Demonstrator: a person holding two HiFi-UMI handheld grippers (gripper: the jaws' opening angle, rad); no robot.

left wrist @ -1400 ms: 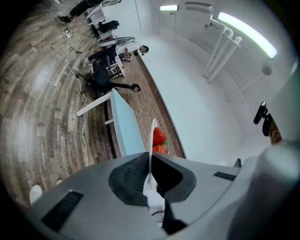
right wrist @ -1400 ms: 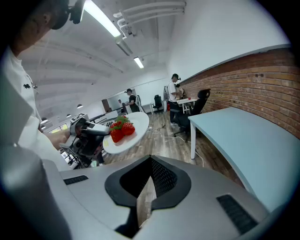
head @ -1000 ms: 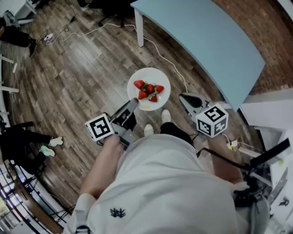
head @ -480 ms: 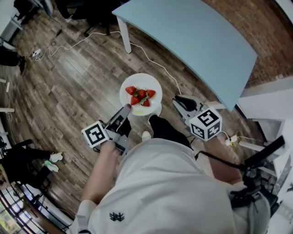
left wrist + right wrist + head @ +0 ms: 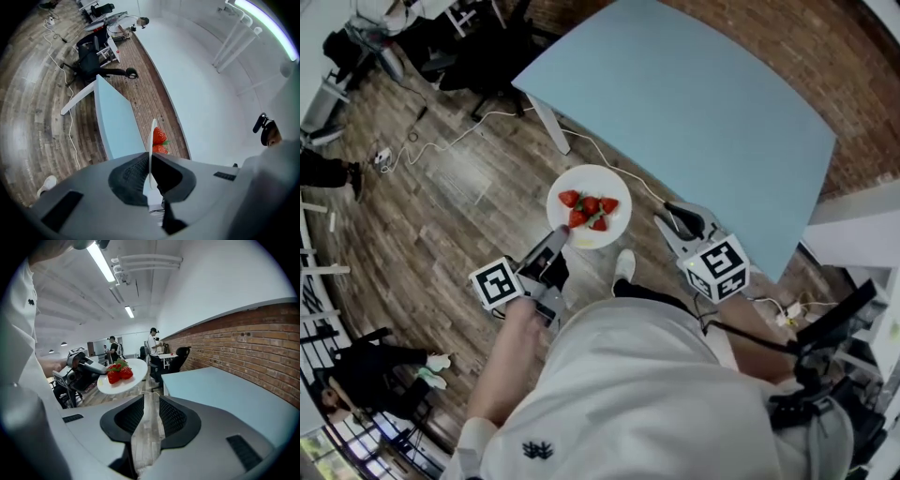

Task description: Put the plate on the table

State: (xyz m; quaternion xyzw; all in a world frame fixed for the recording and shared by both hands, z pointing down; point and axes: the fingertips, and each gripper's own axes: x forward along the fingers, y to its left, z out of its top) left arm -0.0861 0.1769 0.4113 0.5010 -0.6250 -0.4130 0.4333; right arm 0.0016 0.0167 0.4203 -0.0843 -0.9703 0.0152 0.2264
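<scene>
A white plate with several strawberries is held level in the air over the wooden floor, just short of the light blue table. My left gripper is shut on the plate's near rim. In the left gripper view the plate shows edge-on between the jaws, with the strawberries beyond. My right gripper hangs to the plate's right, apart from it; its jaws are opening with nothing between them. The right gripper view shows the plate, the left gripper and the table.
A white table leg and a white cable on the floor are near the plate. Office chairs stand further off. A brick wall runs behind the table. People stand far back. My shoe is below the plate.
The plate and both grippers have come closer to the table's near edge. The right gripper's jaws have parted; the left keeps its hold on the rim.
</scene>
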